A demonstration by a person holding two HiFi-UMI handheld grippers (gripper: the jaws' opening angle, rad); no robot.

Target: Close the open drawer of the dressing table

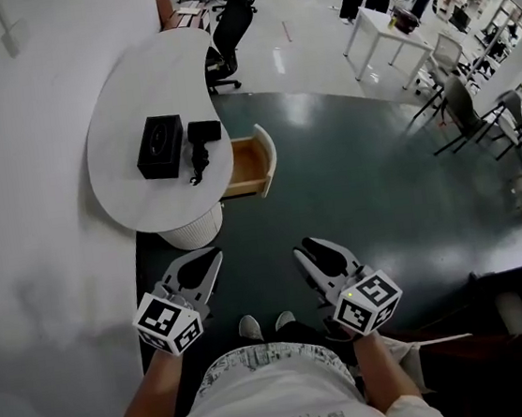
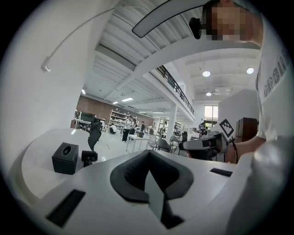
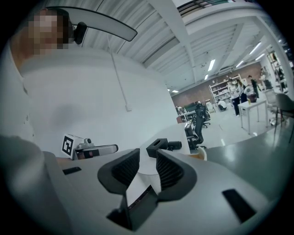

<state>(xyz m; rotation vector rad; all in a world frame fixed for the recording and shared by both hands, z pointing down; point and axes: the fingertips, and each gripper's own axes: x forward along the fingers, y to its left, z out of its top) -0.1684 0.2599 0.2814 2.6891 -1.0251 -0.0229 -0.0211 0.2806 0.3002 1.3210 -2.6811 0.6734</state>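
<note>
The white oval dressing table (image 1: 122, 116) stands ahead on the left against the wall. Its drawer (image 1: 248, 164) is pulled out to the right, showing a wooden inside and a white front. A black box (image 1: 160, 146) and a black hair dryer (image 1: 202, 144) lie on the tabletop. Both grippers hang low in front of the person, well short of the drawer. My left gripper (image 1: 212, 254) (image 2: 148, 153) has its pads meeting at the tips and holds nothing. My right gripper (image 1: 305, 245) (image 3: 148, 158) stands slightly open and empty, with the box (image 3: 157, 147) showing beyond its gap.
A white ribbed base (image 1: 193, 228) sits under the table's near end. Dark green floor (image 1: 363, 190) stretches right of the drawer. A black office chair (image 1: 223, 64) stands behind the table, with white tables (image 1: 390, 31), chairs and people further back.
</note>
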